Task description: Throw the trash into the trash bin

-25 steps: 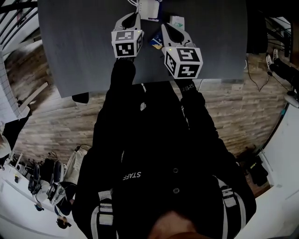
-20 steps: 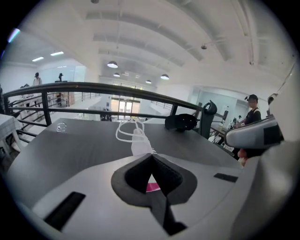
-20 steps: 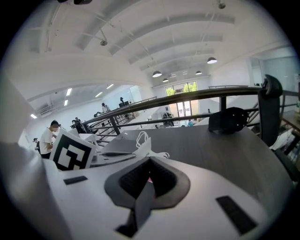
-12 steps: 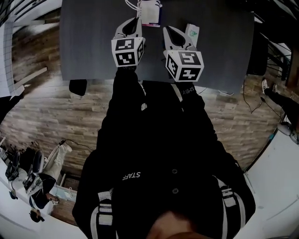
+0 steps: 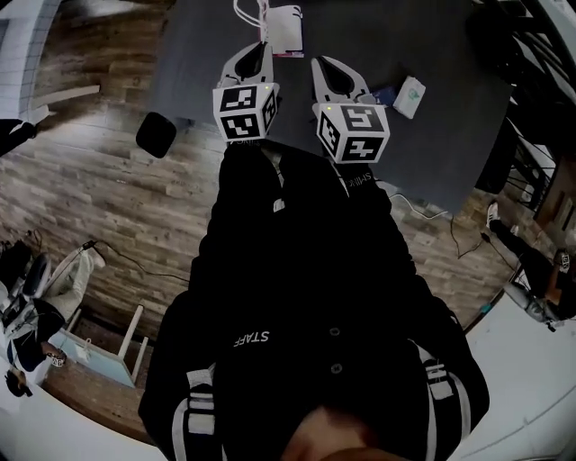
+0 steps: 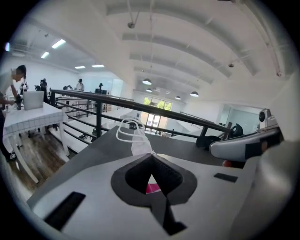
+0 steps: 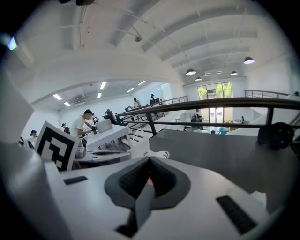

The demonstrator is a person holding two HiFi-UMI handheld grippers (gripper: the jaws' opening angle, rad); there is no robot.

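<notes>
While both tools are shut tight with nothing in them, the left tool point(image 5: 262, 49) and the right tool point(image 5: 321, 65) hang side by side over the table point(image 5: 450, 54). The trash lies just past their tips. It is a white mask point(image 5: 284, 18) on a pink scrap point(image 6: 153, 188). The mask looks soft, floppy and very light. I think pinching its folded middle is best, as the thin loops point(image 6: 117, 133) could slip out. A small packet point(image 5: 410, 95) lies off to the right.

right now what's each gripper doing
Left gripper: shut on the mask.
Right gripper: shut; unclear if it grips the mask too.
</notes>
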